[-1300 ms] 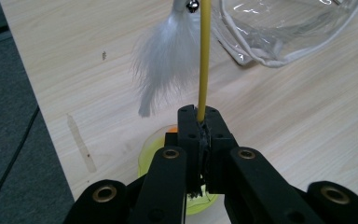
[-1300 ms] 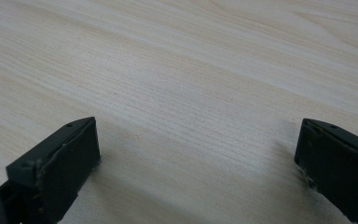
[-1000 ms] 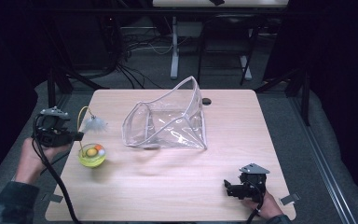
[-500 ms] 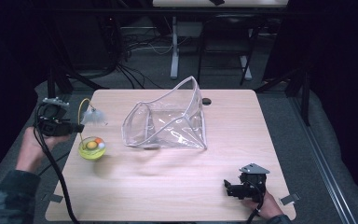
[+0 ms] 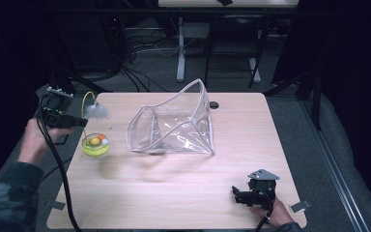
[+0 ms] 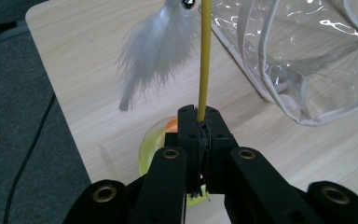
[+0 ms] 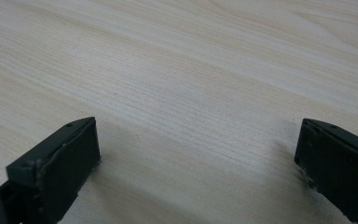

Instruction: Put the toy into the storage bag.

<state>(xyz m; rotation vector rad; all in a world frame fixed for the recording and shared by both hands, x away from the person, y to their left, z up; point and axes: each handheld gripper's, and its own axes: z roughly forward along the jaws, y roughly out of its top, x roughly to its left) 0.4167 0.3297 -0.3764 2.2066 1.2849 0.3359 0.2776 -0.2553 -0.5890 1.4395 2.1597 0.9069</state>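
The left hand-held gripper (image 6: 199,122) is clamped on the thin, springy yellow wand (image 6: 204,56) of a light feather toy (image 5: 97,111) raised over the surface (image 5: 174,193) beside the clear pouch (image 5: 174,125), while the right hand-held gripper (image 7: 196,154) rests wide open, empty.

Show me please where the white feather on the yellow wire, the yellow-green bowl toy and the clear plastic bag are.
White feather on the yellow wire (image 6: 156,51), left gripper view: middle of the plume.
Yellow-green bowl toy (image 5: 91,150), high view: its front wall.
Clear plastic bag (image 5: 183,137), high view: its flat transparent side.
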